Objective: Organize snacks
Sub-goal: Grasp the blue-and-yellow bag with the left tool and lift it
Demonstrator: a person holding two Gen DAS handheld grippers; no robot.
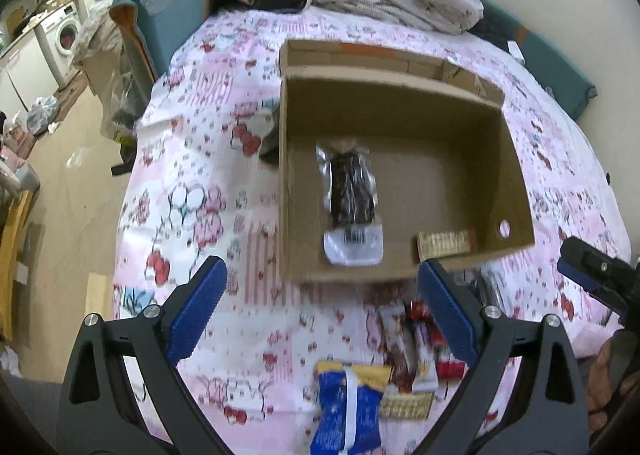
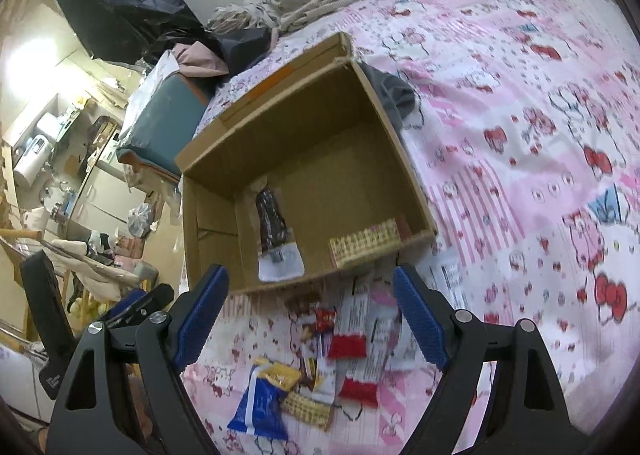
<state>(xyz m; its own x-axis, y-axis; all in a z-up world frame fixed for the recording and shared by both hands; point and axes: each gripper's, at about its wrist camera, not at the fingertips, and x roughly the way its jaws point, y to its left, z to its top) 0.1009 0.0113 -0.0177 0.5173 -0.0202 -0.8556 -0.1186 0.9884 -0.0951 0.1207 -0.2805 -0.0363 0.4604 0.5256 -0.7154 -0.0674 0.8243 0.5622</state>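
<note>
Pink patterned bed (image 1: 208,183) under everything. On it, open cardboard box (image 1: 516,159) holding dark clear-wrapped snack (image 1: 352,187) and small waffle-print packet (image 1: 444,244). Just in front, loose snack pile (image 2: 320,367) with blue bag (image 2: 260,407). Left tongs (image 1: 322,313) and right tongs (image 2: 310,315) spread wide, grasping nothing.

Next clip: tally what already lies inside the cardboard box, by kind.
Dark snack in clear wrapper: 1
Tan lattice-print packet: 1
Total in the cardboard box: 2
</note>
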